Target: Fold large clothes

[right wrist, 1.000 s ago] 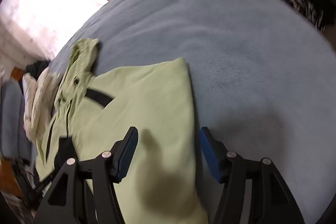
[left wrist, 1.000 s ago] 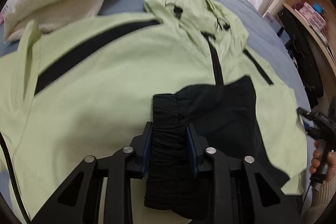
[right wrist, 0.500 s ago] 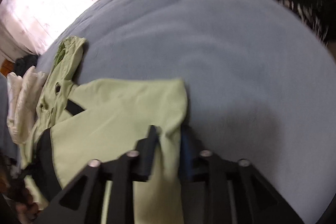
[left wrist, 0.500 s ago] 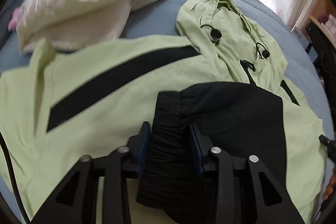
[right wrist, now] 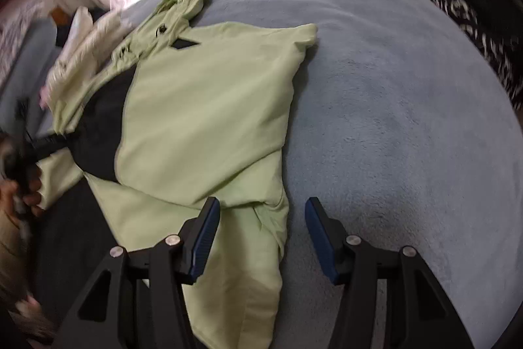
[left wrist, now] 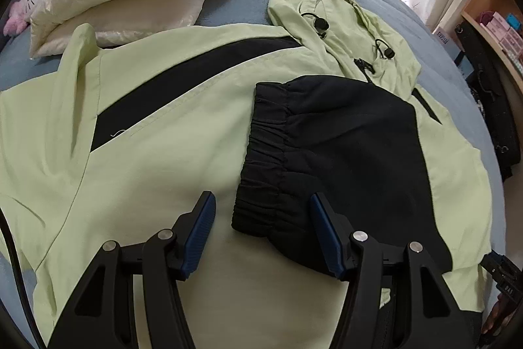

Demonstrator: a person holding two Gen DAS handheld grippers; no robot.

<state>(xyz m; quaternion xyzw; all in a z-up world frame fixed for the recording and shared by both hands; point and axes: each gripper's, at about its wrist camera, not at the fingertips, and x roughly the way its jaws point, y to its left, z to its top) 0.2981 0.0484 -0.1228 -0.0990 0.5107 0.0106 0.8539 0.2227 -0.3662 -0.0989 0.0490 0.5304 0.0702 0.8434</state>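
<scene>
On the blue-grey fleece bed (right wrist: 392, 87), my left gripper (left wrist: 261, 231) and right gripper (right wrist: 260, 228) hang released over the lime-green hooded jacket (left wrist: 147, 169); its folded black elastic-cuffed sleeve (left wrist: 327, 152) could slide undone if snagged.

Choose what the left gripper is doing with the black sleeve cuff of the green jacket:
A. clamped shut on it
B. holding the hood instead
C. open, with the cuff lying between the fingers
C: the left gripper has its jaws spread wide, and the black cuff lies loose on the green jacket.
</scene>
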